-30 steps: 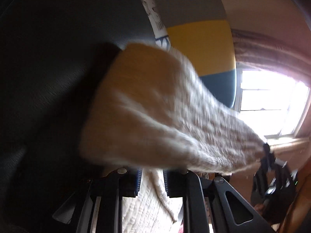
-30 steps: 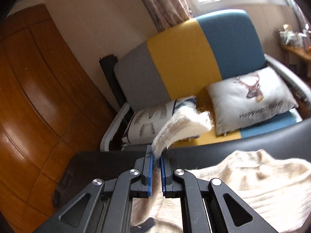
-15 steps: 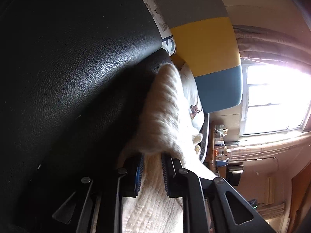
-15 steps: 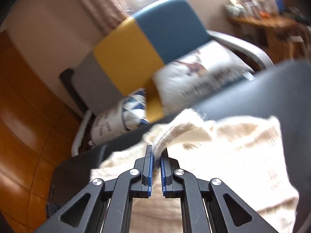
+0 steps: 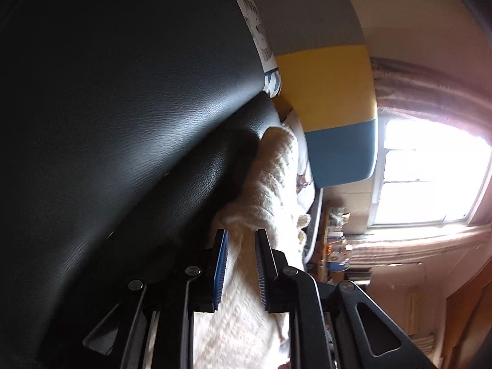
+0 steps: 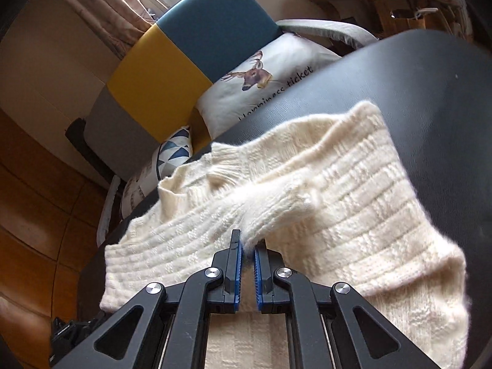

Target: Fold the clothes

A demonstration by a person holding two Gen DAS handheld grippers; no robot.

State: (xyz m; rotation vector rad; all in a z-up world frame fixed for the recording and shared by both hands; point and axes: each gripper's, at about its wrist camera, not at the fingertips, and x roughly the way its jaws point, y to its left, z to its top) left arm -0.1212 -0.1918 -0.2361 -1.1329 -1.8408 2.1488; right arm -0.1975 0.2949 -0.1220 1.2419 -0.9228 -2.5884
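Folding a cream knit sweater (image 6: 353, 184) on a black table (image 6: 430, 92): right gripper (image 6: 248, 246) pinches its sleeve, left gripper (image 5: 241, 240) clamps an edge; next, probably lay the sleeve flat and release.

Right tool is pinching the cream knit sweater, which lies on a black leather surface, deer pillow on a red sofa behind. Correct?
Not quite: the sofa is grey, yellow and blue, not red. The right wrist view shows it. The rest holds: the right tool pinches the cream knit sweater on the black leather surface, deer pillow behind.

Sweater (image 6: 353, 203): near hem cut off by the bottom edge, behind the gripper arms.
Shelf clutter (image 5: 336, 240): too small and blurred to identify.
Window (image 5: 430, 172): blown out.
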